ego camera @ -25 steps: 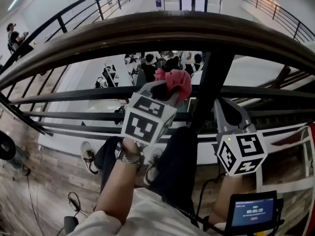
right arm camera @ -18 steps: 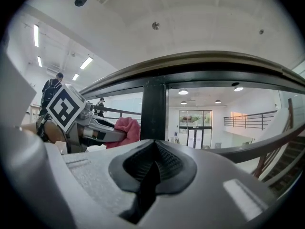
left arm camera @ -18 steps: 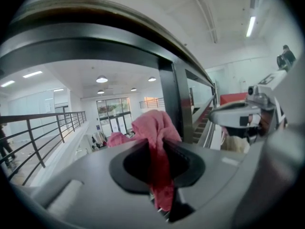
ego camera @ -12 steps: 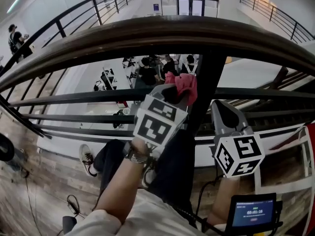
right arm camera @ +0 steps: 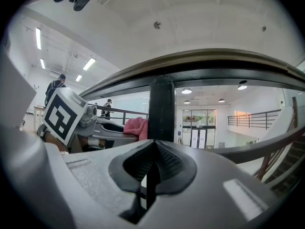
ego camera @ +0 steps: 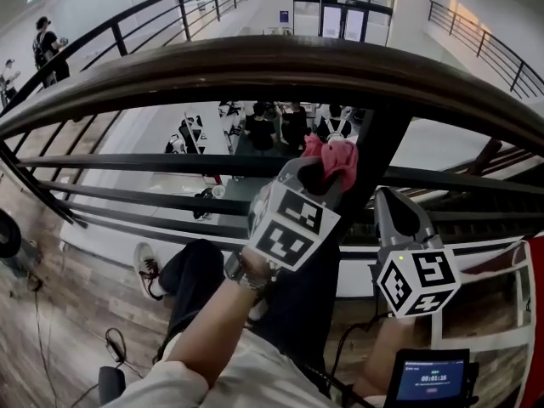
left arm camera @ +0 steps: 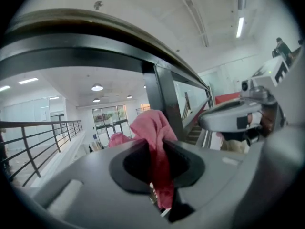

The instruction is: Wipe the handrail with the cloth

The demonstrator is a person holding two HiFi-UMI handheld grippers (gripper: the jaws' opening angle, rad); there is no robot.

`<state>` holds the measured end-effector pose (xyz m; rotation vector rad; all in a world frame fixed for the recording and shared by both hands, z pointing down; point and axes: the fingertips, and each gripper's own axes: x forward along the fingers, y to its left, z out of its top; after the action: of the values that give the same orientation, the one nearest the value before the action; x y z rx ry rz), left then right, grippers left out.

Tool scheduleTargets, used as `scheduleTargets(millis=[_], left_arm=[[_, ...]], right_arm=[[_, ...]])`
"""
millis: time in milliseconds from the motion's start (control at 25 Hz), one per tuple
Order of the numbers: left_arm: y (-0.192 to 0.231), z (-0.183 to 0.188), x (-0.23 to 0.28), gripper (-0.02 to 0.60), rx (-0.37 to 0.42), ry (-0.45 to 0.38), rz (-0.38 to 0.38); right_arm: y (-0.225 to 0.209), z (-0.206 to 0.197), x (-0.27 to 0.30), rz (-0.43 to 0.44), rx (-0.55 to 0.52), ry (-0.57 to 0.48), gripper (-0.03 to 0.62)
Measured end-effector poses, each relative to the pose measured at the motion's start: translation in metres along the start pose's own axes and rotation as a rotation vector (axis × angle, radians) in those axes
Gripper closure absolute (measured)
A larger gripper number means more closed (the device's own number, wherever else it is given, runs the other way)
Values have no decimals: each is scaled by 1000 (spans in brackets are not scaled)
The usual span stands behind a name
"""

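Observation:
A broad dark handrail [ego camera: 280, 62] curves across the top of the head view, carried by a black upright post [ego camera: 374, 155]. My left gripper [ego camera: 327, 170] is shut on a pink cloth [ego camera: 333, 158], held below the rail just left of the post. In the left gripper view the pink cloth [left arm camera: 155, 142] sticks up between the jaws, with the handrail [left arm camera: 81, 35] overhead. My right gripper [ego camera: 393, 209] sits lower right of the post, shut and holding nothing. The right gripper view has the post [right arm camera: 162, 111] straight ahead, the handrail [right arm camera: 228, 63] above and the cloth [right arm camera: 137, 127] to the left.
Black horizontal bars [ego camera: 127, 164] run below the rail. Beyond them is a drop to a lower floor with seated people [ego camera: 272, 126]. A small screen [ego camera: 429, 379] sits at the lower right. Wooden floor [ego camera: 51, 313] and the person's legs are below.
My left gripper with the cloth has moved right, closer to the post. The right gripper has stayed about where it was.

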<state>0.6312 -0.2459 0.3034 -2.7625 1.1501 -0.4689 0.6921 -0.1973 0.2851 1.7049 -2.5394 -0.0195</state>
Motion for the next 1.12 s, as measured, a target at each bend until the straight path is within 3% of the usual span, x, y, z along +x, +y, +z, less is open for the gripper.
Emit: scheduleTargets(millis=[440,680,1120], left_arm=[[-10,3,-4,509,16,-88,42],[-25,-10,-2,509,38,-65,-6],[-17,-16,-8,511,59,-100,51]], right_arm=[[-1,2,-1,17,6,7,591],[-3,3,0,20,4,17,591],[-13,3,1,1,-13,25,591]])
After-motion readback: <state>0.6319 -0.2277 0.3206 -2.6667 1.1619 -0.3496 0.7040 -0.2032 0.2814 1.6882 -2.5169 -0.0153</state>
